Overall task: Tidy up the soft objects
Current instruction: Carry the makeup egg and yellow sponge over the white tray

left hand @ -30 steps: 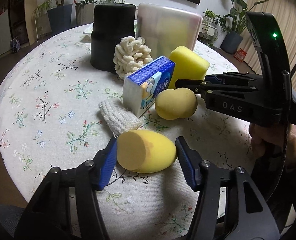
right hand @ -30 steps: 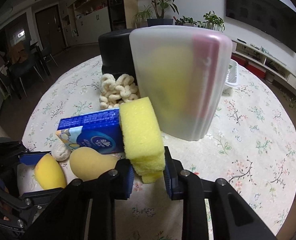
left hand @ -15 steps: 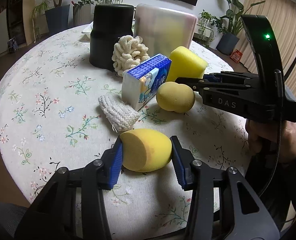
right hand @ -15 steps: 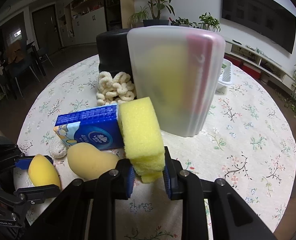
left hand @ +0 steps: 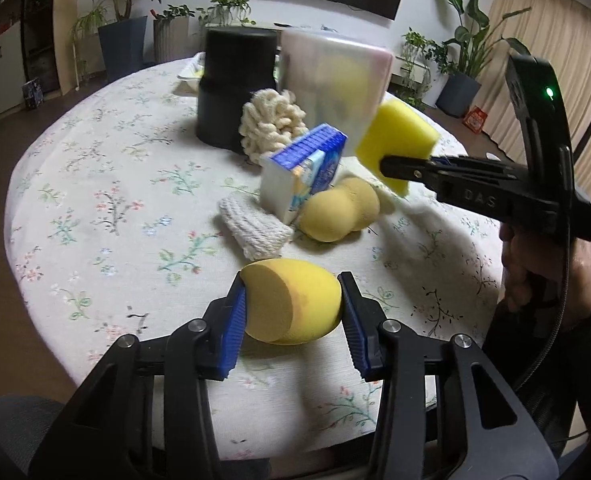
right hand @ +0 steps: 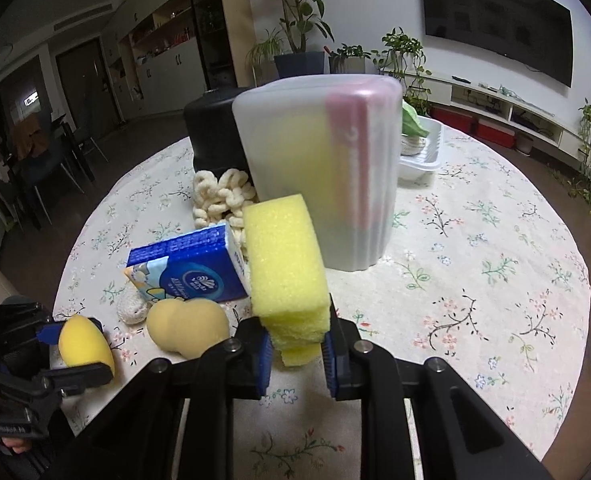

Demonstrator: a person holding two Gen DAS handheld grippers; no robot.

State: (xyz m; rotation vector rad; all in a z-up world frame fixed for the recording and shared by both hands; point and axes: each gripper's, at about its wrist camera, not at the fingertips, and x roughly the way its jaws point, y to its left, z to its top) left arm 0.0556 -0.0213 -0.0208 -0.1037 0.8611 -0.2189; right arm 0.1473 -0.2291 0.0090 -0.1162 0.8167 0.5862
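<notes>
My left gripper (left hand: 291, 312) is shut on a yellow egg-shaped sponge (left hand: 291, 300), held just above the tablecloth; it also shows in the right wrist view (right hand: 85, 344). My right gripper (right hand: 297, 344) is shut on a yellow rectangular sponge (right hand: 285, 260), lifted off the table in front of the translucent container (right hand: 319, 172). That sponge (left hand: 395, 140) and the right gripper (left hand: 387, 168) show in the left wrist view. A gourd-shaped tan sponge (left hand: 337, 210), a blue tissue pack (left hand: 303, 168), a white knitted pad (left hand: 253, 230) and a cream loopy scrubber (left hand: 271, 120) lie on the table.
A black canister (left hand: 233, 88) stands behind the scrubber. A white tray (right hand: 421, 152) with green and white items sits behind the translucent container. The round table with the floral cloth (right hand: 475, 248) has bare cloth at right. Potted plants and a TV stand beyond.
My left gripper closed on the egg-shaped sponge and raised it slightly. My right gripper lifted the rectangular sponge up off the table.
</notes>
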